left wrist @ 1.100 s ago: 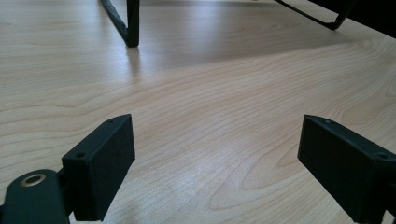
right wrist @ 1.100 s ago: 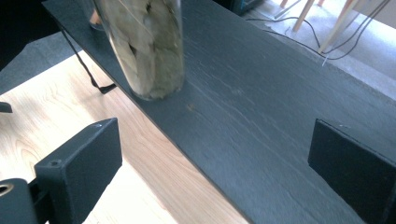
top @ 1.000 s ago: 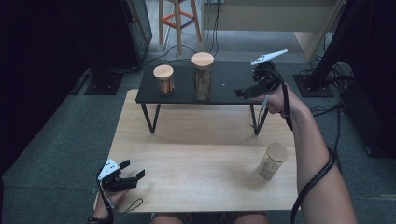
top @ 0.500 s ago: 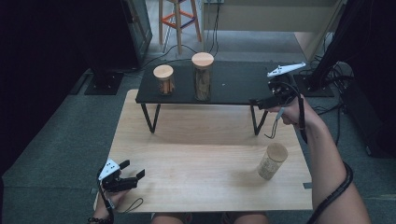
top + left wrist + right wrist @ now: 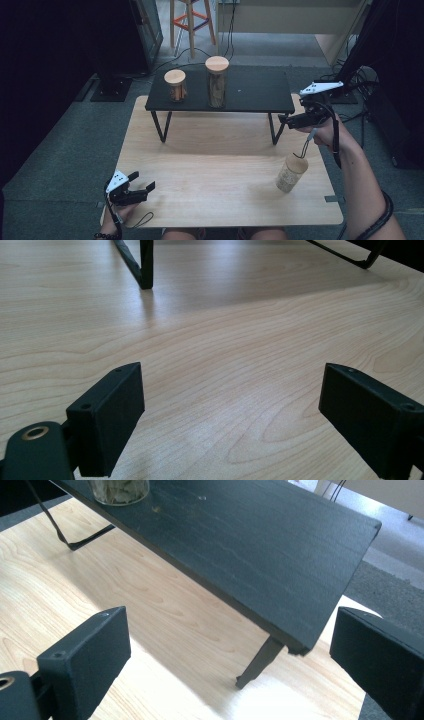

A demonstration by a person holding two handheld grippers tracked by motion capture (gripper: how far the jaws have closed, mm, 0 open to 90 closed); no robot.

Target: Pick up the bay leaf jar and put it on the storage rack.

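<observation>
A low black shelf (image 5: 255,92) stands at the back of the wooden table (image 5: 210,190) and carries a short jar (image 5: 175,86) and a taller jar (image 5: 217,82), both with wooden lids. A third lidded jar (image 5: 291,173) stands on the table at the right. My right gripper (image 5: 286,120) hangs open beside the shelf's right end, above that jar; the right gripper view looks down on the shelf top (image 5: 250,545) and the base of a jar (image 5: 120,490). My left gripper (image 5: 142,182) rests open low over the table's near left corner, with bare wood (image 5: 230,390) between its jaws.
The shelf's thin black legs (image 5: 161,127) stand on the table, and one leg (image 5: 257,662) is close under my right gripper. A stool (image 5: 192,20) and cables lie on the floor beyond. Dark equipment stands at both sides of the table.
My right gripper has drawn back from over the shelf's right end, moving right and down toward the table's edge. The left gripper has stayed put.
</observation>
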